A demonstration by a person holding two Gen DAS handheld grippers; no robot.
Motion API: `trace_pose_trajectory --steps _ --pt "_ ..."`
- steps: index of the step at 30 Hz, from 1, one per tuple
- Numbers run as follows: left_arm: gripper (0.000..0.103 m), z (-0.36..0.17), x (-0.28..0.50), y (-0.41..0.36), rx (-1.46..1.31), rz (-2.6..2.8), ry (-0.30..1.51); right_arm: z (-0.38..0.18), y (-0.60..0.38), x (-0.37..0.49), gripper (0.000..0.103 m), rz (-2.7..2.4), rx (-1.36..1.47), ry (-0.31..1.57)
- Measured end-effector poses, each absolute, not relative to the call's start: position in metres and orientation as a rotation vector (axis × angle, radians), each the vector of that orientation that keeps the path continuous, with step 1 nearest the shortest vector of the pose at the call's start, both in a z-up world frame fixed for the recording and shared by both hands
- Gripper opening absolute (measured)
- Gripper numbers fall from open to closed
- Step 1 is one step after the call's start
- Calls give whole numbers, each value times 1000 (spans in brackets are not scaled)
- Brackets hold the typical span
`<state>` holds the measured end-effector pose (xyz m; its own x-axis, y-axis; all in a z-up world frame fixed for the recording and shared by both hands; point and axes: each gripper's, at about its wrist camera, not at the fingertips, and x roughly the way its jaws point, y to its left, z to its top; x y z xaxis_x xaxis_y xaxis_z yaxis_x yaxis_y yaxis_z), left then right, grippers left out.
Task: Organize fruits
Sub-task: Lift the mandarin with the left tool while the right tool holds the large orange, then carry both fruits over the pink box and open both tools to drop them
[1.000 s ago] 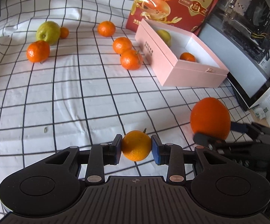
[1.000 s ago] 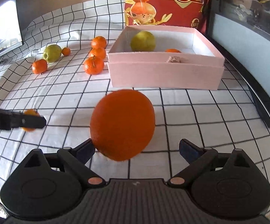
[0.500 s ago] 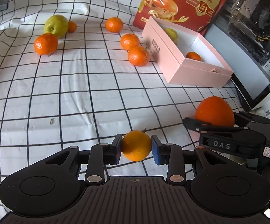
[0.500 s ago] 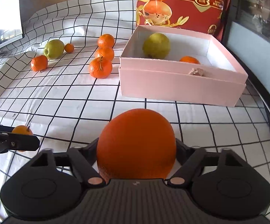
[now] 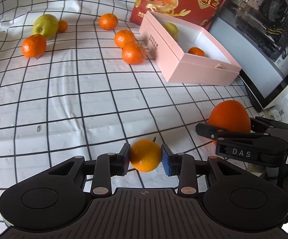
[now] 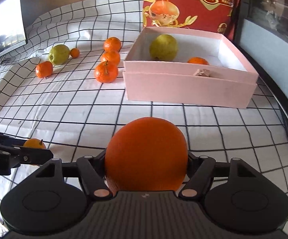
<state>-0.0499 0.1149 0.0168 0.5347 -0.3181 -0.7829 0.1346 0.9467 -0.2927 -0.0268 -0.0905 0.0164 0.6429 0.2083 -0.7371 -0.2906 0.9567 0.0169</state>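
Left tongs (image 5: 145, 155) clamped on a small mandarin (image 5: 145, 155), blue pads (image 5: 126, 156) pressed to both its sides, low in the centre of the left wrist view. Right tongs (image 6: 146, 159) closed around a large orange (image 6: 146, 153), filling the lower middle of the right wrist view; same orange at the right edge of the left view, gripped in the black tongs marked DAS.

Ahead, in the upper right of both views: an open pink box (image 6: 189, 88) on the counter (image 5: 84, 91), covered with a white black-grid cloth. Inside the box, a green pear (image 6: 163, 47) toward the far left corner and one small mandarin near the front wall. Behind the box, upright, a red gift bag (image 6: 185, 2) printed with oranges.

Left of the box, loose on the cloth: three mandarins in a rough line just beside its left wall, nearest one (image 6: 106, 72) with a stem. Further left, a second green pear (image 6: 59, 54), a tiny mandarin touching it, another mandarin just in front.
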Motion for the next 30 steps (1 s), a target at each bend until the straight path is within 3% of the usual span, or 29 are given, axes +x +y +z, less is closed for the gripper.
trace_pose_trajectory --steps 14,24,30 --pt "37 44 -23 102 -212 -305 898 32 -133 -16 71 209 -41 818" --pt "37 123 51 57 -174 -376 676 131 -144 52 71 239 -96 618" --pt "38 113 122 18 -186 -404 773 175 -148 117 71 265 -120 575"
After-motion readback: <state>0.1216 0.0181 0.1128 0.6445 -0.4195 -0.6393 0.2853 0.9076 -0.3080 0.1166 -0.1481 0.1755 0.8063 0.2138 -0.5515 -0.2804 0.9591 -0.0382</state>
